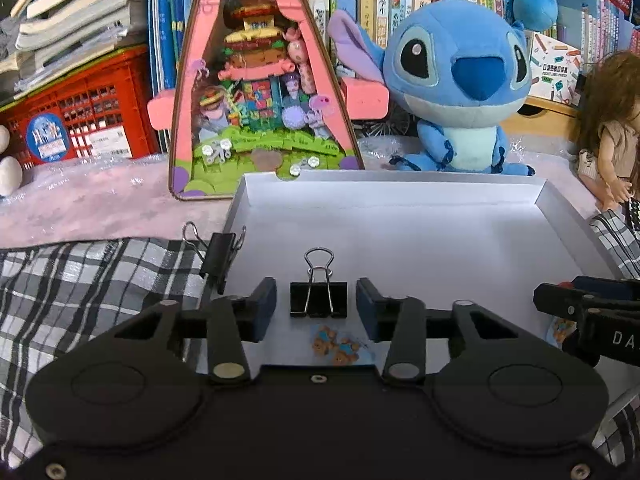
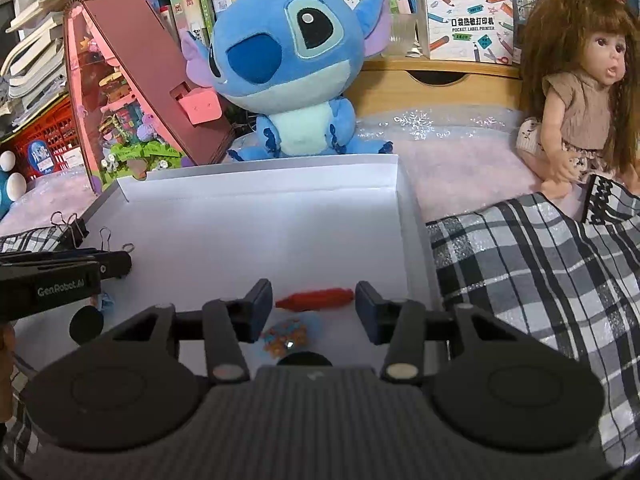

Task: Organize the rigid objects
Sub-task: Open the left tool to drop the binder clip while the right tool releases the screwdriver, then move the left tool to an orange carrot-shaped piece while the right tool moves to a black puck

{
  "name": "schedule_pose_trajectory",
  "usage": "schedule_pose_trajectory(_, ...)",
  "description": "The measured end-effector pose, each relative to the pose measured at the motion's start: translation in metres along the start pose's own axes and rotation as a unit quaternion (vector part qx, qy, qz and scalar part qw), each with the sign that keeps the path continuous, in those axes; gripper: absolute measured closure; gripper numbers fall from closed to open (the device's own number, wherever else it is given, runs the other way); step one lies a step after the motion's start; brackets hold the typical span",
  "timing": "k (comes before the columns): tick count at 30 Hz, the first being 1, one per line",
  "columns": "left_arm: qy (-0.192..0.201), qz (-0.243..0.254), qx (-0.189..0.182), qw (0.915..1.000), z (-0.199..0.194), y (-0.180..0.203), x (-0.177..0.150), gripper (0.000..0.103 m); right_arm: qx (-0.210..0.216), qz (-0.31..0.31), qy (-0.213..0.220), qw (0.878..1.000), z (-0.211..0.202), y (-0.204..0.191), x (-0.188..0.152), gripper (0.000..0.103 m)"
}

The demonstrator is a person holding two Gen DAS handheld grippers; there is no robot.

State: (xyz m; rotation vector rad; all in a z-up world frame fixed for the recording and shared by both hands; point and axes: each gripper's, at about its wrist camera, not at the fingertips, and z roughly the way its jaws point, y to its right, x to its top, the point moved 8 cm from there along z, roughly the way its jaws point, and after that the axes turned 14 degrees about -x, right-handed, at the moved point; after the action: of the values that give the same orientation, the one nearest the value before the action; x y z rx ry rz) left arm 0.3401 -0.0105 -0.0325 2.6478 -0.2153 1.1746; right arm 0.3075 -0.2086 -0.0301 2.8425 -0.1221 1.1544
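Note:
A shallow white box (image 1: pixel 400 208) lies open on a plaid cloth. On its floor stands a black binder clip (image 1: pixel 319 300), wire handles up, between the fingers of my left gripper (image 1: pixel 316 304), which is open with a gap on each side. A second black binder clip (image 1: pixel 218 256) sits on the box's left wall. In the right wrist view a red stick-shaped piece (image 2: pixel 315 299) lies flat on the box (image 2: pixel 260 220) floor between the fingers of my right gripper (image 2: pixel 314 300), which is open and not pressing it. Small bear stickers (image 1: pixel 336 346) lie just behind the clip.
Behind the box sit a blue plush toy (image 1: pixel 456 80) and a pink triangular model house (image 1: pixel 260 92). A doll (image 2: pixel 580 92) sits at the right on the plaid cloth (image 2: pixel 540 272). A red crate (image 1: pixel 80 108) and shelves of books fill the back.

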Motion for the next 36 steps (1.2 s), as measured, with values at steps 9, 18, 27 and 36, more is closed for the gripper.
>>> schedule_pose_trajectory(9,0.031,0.01,-0.014,0.9994,-0.035,0.01,0.001,0.036,0.002,0.0,0.024,1.0,-0.02,0.007,-0.003,0.03)
schedule_pose_trajectory(18,0.063,0.032,-0.024,0.9972,-0.072,0.022,-0.01,0.026,-0.002,-0.003,0.066,0.998,-0.054,0.016,-0.008,0.02)
schedule_pose_trajectory(27,0.07,0.039,-0.034,0.9962,-0.101,0.032,-0.035,0.024,-0.001,-0.004,0.077,0.997,-0.079,0.02,-0.025,0.018)
schedule_pose_trajectory(36,0.07,0.039,-0.059,0.995,-0.13,0.044,-0.07,0.022,0.002,-0.016,0.105,0.994,-0.111,0.019,-0.046,0.016)
